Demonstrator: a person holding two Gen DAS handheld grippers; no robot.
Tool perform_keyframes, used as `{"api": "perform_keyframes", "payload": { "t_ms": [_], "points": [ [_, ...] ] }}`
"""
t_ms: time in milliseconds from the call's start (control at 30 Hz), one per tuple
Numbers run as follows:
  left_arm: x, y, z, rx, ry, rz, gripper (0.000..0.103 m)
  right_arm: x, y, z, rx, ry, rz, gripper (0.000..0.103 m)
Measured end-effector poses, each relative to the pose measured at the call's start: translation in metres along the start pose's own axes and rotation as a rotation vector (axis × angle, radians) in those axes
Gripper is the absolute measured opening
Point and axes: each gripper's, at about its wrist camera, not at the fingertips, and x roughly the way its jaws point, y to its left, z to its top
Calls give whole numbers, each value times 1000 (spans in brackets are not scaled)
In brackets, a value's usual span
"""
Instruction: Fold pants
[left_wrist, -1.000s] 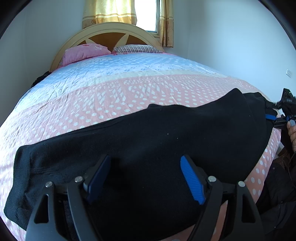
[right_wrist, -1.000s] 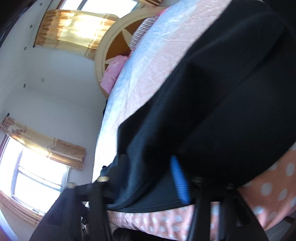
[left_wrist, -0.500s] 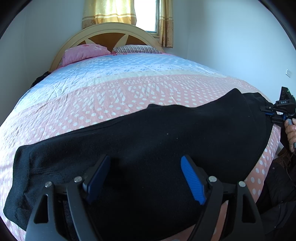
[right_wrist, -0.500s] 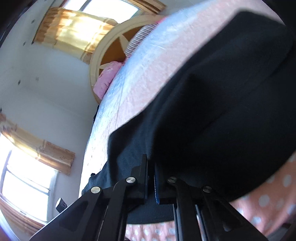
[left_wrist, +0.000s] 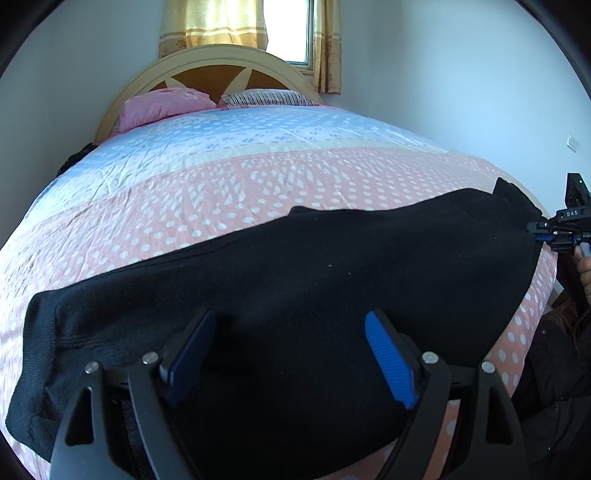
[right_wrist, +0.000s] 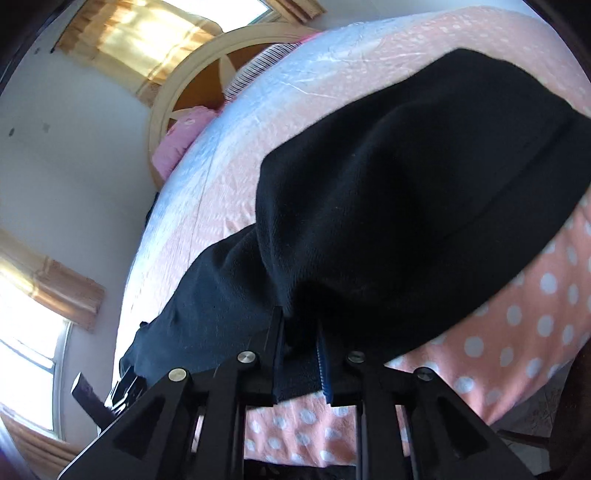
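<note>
Right gripper (right_wrist: 301, 354) pinches pants (right_wrist: 406, 206), pads hidden.

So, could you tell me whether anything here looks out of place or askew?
Nothing is spilled or damaged. The black pants lie slanted across the foot of the bed, one end hanging past the edge where the right gripper pinches it. The left gripper is open above them.
</note>
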Motion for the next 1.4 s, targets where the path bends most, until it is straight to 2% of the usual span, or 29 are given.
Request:
{"api": "perform_keyframes", "payload": {
  "t_ms": [100,167,233,300,400,500,567,633,700,767,833,867,1000,1133,1200,1300,1400],
  "points": [
    [1,0,0,5,-1,-4,88,-10,-7,1,-5,12,3,19],
    [-2,-1,0,-1,-9,8,88,-24,-18,3,10,-8,11,26],
    [-7,-6,2,10,-27,28,88,-43,-26,9,36,-64,0,36],
    [-16,-19,8,49,-61,32,88,-74,-50,19,83,-157,-30,41],
    [-26,-50,18,138,-100,-9,84,-108,-91,38,189,-250,-83,41],
    [-20,-84,23,214,-66,-87,74,-128,-123,53,257,-312,-96,41],
    [-10,-104,27,241,-38,-143,62,-127,-134,61,280,-310,-72,41],
    [0,-122,31,259,-17,-193,59,-117,-140,69,288,-281,-42,41],
    [5,-140,32,299,-7,-214,59,-104,-142,73,288,-251,-39,41],
    [13,-156,34,343,9,-239,59,-91,-142,78,295,-251,-89,41],
    [21,-169,35,391,32,-243,59,-77,-138,81,299,-255,-87,41],
    [22,-174,31,408,38,-245,59,-71,-140,81,301,-255,-85,40],
    [26,-187,27,455,57,-265,59,-63,-138,84,272,-264,-99,24],
    [22,-194,29,457,56,-313,59,-60,-139,84,252,-254,-97,6],
    [19,-197,28,457,49,-338,59,-58,-135,85,220,-248,-100,6],
    [28,-203,24,484,88,-317,59,-63,-123,88,180,-278,-77,5],
    [30,-196,26,434,98,-364,47,-89,-107,89,126,-354,-64,5]
  ]
}}
